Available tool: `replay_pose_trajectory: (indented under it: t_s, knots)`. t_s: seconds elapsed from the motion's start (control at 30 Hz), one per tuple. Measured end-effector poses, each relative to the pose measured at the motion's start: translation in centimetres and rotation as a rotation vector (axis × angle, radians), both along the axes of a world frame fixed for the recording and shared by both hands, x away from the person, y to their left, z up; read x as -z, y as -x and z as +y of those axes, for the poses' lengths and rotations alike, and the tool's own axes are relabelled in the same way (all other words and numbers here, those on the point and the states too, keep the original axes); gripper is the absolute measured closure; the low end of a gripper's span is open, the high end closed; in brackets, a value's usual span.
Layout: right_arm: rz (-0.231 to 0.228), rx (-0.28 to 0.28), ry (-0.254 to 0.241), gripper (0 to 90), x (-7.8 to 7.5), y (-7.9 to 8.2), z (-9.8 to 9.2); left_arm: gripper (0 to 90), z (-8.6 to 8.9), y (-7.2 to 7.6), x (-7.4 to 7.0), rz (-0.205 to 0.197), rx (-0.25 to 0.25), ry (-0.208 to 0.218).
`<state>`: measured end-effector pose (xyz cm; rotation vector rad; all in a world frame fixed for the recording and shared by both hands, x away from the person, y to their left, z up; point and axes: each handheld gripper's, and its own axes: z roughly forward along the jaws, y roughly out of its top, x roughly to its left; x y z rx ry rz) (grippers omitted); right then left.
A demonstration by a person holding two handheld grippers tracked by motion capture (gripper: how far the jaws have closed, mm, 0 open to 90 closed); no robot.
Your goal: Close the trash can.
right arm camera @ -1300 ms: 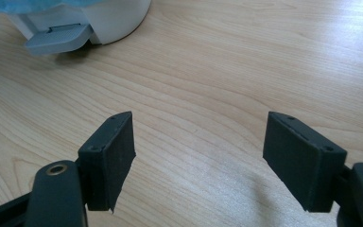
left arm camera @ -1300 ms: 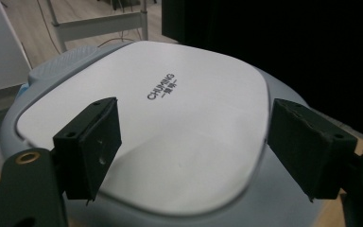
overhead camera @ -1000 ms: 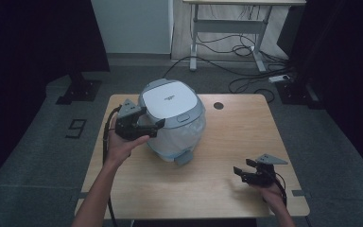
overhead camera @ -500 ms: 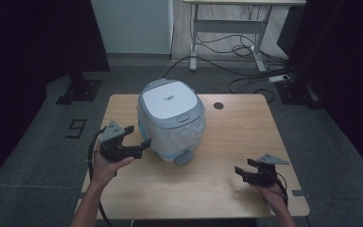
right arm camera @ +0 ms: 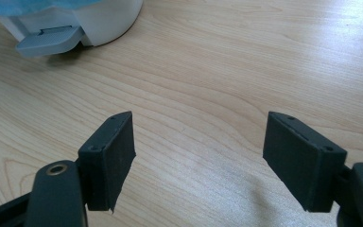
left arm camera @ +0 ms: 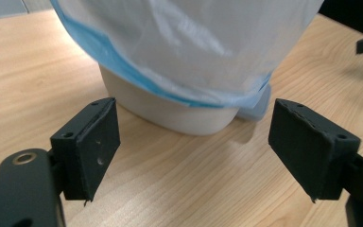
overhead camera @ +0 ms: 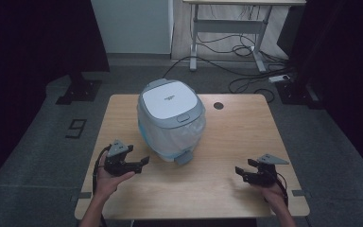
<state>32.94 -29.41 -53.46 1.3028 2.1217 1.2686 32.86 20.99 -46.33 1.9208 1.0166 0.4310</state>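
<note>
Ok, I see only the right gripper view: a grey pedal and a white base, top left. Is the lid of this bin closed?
Observer: Yes, the white and grey lid of the round white plastic pedal bin lies flat and shut.
Operator: Where are the left tongs?
Observer: The left tongs are open and empty, beside the bin's left side, not touching it.
Operator: Is a bag inside?
Observer: A clear plastic liner with a blue edge hangs over the bin's outside.
</note>
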Motion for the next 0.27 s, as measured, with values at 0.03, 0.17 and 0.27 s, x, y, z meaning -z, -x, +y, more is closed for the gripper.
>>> replay_pose_trajectory:
  t_s: [0.03, 0.17, 0.27]
  knots:
    - [0.000, 0.000, 0.000, 25.1, 0.00, 0.00, 0.00, 17.4, -0.08, -0.08, 0.22, 0.003, -0.002, -0.003]
    - [-0.001, 0.001, 0.001, 25.1, 0.00, 0.00, -0.03, 17.4, -0.37, -0.24, 0.46, 0.004, 0.003, -0.012]
    - [-0.002, 0.002, 0.002, 25.1, -0.02, -0.01, -0.08, 17.3, -0.38, -0.24, 0.43, 0.002, 0.002, -0.007]
